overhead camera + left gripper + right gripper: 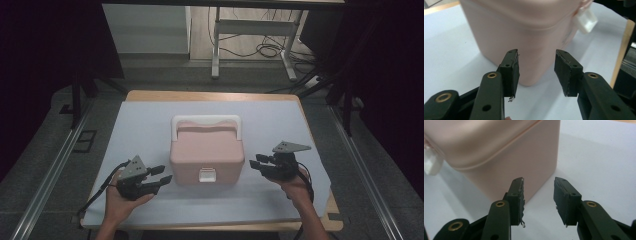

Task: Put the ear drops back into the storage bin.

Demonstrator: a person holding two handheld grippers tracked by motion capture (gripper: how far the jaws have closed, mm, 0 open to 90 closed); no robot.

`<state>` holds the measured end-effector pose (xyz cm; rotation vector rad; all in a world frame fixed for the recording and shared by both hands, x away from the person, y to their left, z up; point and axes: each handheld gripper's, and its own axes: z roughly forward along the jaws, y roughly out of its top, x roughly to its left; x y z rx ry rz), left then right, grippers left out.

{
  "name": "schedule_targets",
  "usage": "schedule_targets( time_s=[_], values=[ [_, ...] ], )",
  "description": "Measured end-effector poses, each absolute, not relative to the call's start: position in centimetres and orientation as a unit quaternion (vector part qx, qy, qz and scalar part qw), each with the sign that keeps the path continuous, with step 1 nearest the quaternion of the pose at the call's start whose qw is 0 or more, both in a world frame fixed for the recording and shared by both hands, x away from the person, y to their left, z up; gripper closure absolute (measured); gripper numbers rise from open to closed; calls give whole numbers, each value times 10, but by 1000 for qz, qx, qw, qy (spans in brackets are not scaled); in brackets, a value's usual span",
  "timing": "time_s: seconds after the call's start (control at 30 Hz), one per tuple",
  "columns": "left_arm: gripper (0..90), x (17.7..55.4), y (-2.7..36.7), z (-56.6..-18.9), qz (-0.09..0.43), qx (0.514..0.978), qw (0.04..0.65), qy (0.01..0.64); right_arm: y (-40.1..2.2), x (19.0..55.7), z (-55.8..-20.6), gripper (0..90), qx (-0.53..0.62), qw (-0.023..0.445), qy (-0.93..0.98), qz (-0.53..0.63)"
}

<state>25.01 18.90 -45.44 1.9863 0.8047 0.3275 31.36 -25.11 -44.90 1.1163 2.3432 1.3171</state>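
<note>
- The pink box [207,152] stands upright at the middle of the white mat [150,125], its white handle [206,121] folded back over the lid toward 12 o'clock and its white latch [207,175] on the front face at 6 o'clock.
- Bare mat surrounds the box on every side: a wide band at 9 o'clock, another at 3 o'clock, a narrower strip at 12 o'clock up to the mat's far edge, and a strip at 6 o'clock down to the near edge.
- The left gripper [162,175] sits at about 8 o'clock from the box, just beside its front-left corner but apart from it; its jaws stand open with nothing between them.
- In the left gripper view that gripper [536,72] aims at the box's rounded lower corner [529,50], with a sliver of mat between the pads and the wall; the latch [586,20] shows at 1 o'clock.
- The right gripper [256,162] sits at about 4 o'clock from the box, near its front-right corner, not touching; its jaws are also open and empty.
- In the right gripper view that gripper [539,197] faces the box's vertical corner edge [524,160], with open mat from 1 to 4 o'clock.
- The mat lies on a wooden table [210,95], whose edge shows as a thin rim at 12 o'clock and at the near-right corner.
- Beyond the table, grey floor [45,165] with a metal rail runs along 9 o'clock and again along 3 o'clock.
</note>
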Motion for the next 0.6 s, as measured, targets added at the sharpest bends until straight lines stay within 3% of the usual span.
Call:
schedule_targets(
  time_s=[0.6],
  values=[
    [532, 271, 208, -482, 142, 804, 434, 380, -269, 322, -482, 584, 413, 116, 796, 427]
  ],
)
